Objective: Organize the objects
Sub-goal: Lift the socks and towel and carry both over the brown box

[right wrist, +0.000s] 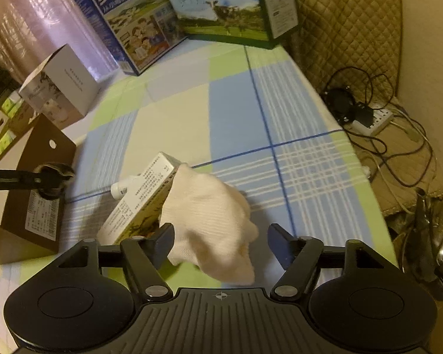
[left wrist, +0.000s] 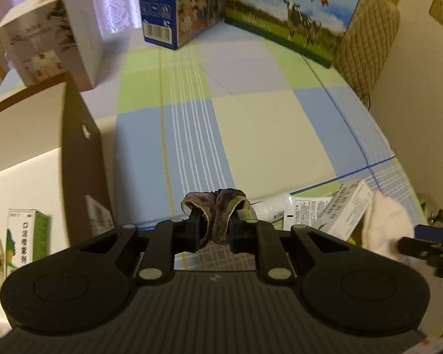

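My left gripper [left wrist: 214,230]: clenched on a dark bunched sock [left wrist: 214,206], lifted clear of the checked cloth [left wrist: 251,124].
My right gripper [right wrist: 221,236]: jaws apart, empty.
White sock [right wrist: 209,221]: between my right jaws, lower centre, long axis running away toward the upper left, leaning on the medicine box [right wrist: 144,194].
Nearer hand: right.

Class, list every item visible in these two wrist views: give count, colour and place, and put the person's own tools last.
Milk cartons: two, blue and green-white, far end of the checked cloth.
White box: one, far left.
Brown box: one, near left.
Medicine box: one, white, leaning by the sock.
White sock: one, centre, between the right jaws.
Small bottle: one, white, behind the medicine box.
Dark fabric piece: one, purplish-grey, pinched.
Power strip: one, white, floor right.
Left hand-held gripper: black, shut on the fabric.
Right hand-held gripper: black, open.
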`<action>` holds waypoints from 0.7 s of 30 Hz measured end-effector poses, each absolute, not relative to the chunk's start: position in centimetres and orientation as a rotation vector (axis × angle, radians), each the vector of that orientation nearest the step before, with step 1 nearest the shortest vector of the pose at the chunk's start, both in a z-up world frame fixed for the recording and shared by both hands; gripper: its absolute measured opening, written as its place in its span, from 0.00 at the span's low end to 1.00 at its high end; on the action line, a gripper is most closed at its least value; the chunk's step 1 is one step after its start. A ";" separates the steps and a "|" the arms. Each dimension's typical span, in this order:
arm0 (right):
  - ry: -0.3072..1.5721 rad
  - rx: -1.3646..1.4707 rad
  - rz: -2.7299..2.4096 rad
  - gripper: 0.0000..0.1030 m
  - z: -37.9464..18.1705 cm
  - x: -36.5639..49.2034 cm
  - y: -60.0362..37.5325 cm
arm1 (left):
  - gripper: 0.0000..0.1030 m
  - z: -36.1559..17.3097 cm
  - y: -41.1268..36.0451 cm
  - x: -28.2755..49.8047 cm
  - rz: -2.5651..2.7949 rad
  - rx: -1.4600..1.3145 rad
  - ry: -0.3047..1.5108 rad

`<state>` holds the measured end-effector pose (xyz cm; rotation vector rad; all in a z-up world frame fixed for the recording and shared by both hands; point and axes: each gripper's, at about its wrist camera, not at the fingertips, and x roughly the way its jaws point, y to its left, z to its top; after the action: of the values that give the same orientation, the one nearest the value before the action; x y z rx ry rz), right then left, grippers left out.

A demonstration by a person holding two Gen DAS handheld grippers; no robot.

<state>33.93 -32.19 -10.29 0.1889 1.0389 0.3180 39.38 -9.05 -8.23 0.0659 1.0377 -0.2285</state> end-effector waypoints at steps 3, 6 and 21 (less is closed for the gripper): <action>1.044 0.173 0.315 0.66 -11.2 34.5 -31.6 | 0.13 -7.1 -8.3 38.5 -0.213 0.042 1.016; 1.034 0.191 0.311 0.66 -11.7 34.7 -31.6 | 0.13 -6.0 -7.2 37.6 -0.188 0.009 0.999; 0.985 0.164 0.351 0.16 -9.6 32.4 -33.2 | 0.13 -1.3 -2.6 32.2 -0.099 -0.076 0.911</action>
<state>32.42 -33.22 -9.62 0.1636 0.9848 0.3510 32.23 -2.59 -1.32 -0.0764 0.9107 -0.0989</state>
